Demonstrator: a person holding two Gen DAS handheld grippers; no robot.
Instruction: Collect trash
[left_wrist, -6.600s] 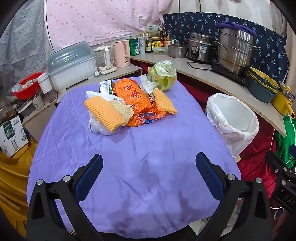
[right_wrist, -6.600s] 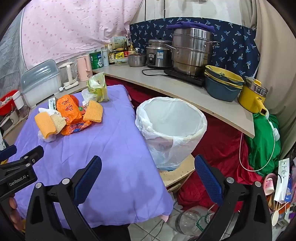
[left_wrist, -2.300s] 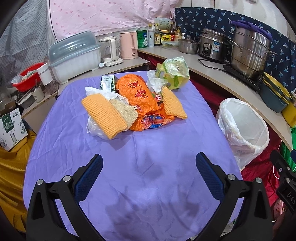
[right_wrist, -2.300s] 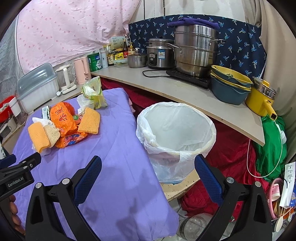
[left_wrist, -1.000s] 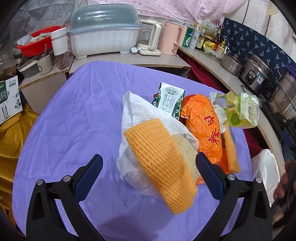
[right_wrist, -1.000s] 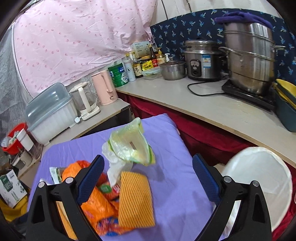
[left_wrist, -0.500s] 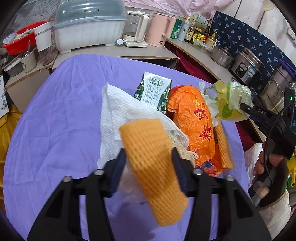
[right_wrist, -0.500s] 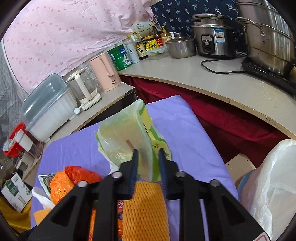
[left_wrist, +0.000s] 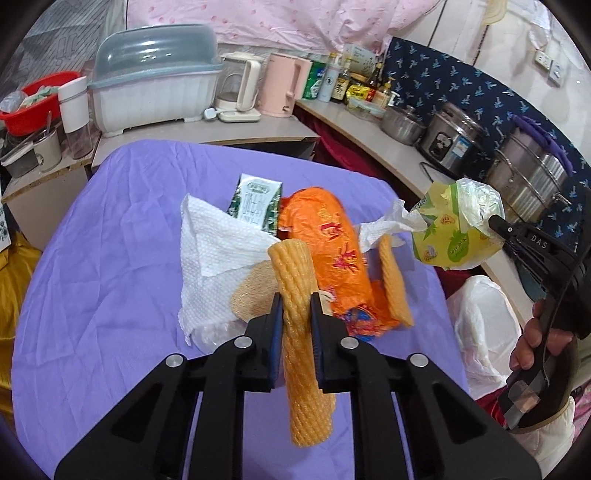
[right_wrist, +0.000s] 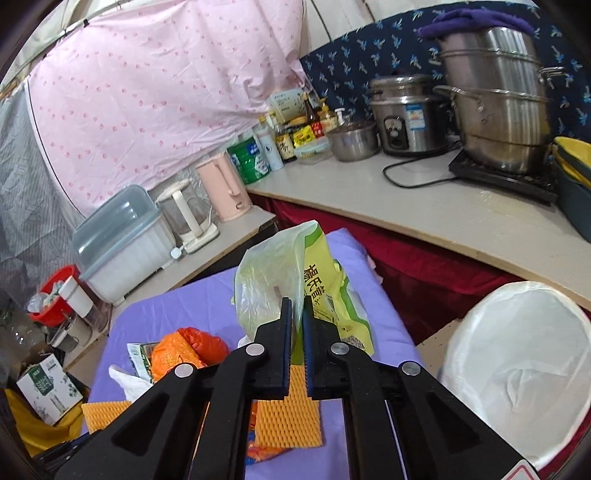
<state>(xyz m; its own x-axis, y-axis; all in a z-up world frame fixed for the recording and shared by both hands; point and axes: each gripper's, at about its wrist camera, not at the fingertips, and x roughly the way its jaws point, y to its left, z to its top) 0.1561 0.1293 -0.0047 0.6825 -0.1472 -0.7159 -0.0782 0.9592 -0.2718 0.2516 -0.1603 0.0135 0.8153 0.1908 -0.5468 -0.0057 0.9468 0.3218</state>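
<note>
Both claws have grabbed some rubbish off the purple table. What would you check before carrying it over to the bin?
1. Left gripper on the foam net: jaws closing, pads pressing it from both sides, ok.
2. Right gripper on the green bag: shut on its plastic, ok.
3. Green bag clear of the table: hanging in the air in the left view, ok.
4. Foam net free of the pile: its far end lies against the paper towel and orange bag, cannot tell.
5. Bin: lined, mouth open, nothing blocking it, ok.
6. Bin stable on its stand: base hidden, cannot tell.
</note>
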